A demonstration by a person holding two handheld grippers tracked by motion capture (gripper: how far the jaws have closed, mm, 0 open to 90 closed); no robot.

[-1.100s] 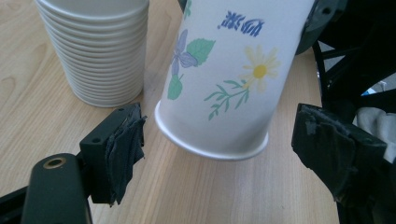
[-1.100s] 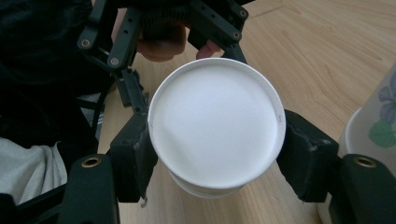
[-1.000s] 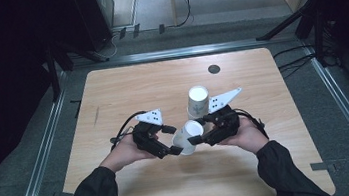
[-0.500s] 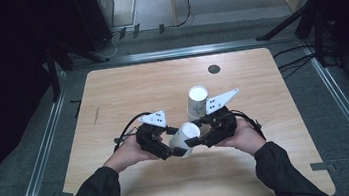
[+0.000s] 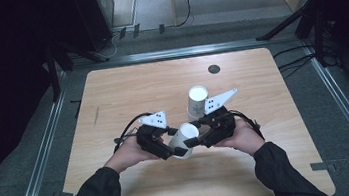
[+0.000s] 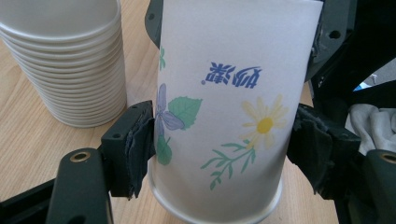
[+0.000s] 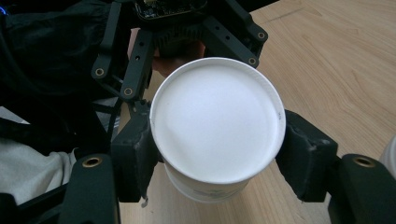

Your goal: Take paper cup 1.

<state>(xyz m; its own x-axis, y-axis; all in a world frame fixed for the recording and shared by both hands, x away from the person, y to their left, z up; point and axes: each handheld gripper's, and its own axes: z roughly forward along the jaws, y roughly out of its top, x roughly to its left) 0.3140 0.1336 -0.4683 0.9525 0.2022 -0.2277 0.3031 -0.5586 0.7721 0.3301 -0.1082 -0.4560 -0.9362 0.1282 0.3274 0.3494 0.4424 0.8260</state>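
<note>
A white paper cup (image 5: 185,136) with a flower print (image 6: 224,116) hangs between both grippers above the near middle of the wooden table (image 5: 136,92). My right gripper (image 5: 196,134) is shut on it from the right, and a round white end of the cup (image 7: 217,121) faces that gripper's camera between its pads (image 7: 303,158). My left gripper (image 5: 177,141) comes from the left. Its jaws have just been closing with the cup between them, and both pads (image 6: 140,149) now press its sides.
A stack of nested white cups (image 5: 197,100) stands on the table just behind the grippers, and in the left gripper view the stack (image 6: 65,60) is at the upper left. A small black disc (image 5: 214,69) lies near the far edge. Metal rails run along the table's sides.
The left gripper's jaws have narrowed onto the cup that the right gripper holds. Both hands have stayed almost where they were.
</note>
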